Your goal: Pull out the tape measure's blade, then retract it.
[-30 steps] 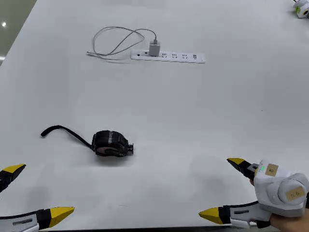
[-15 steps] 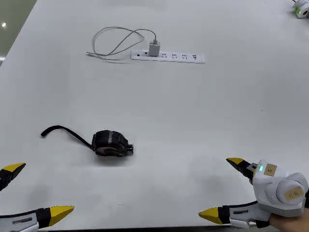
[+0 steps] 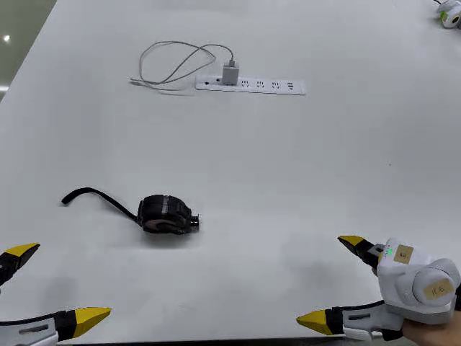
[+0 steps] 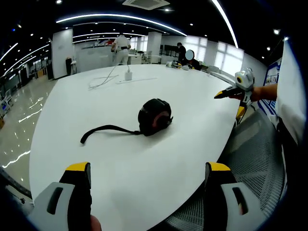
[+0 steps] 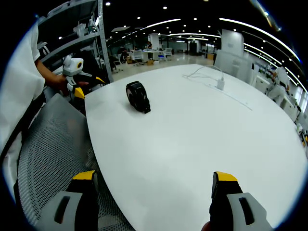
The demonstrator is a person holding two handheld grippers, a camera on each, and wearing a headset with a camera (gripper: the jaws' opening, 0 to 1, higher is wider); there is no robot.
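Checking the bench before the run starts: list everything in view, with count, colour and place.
table: one, white, under everything.
tape measure: one, black, near-left of the table, blade not pulled out.
strap: one, black, trailing left from the tape measure.
power strip: one, white, far middle.
charger: one, pale grey, plugged into the strip's left end.
cable: one, pale grey, looped left of the charger.
small object: one, white and green, far-right corner, cut off.
left gripper: one, yellow-tipped, near-left edge, open.
right gripper: one, yellow-tipped, near-right edge, open.
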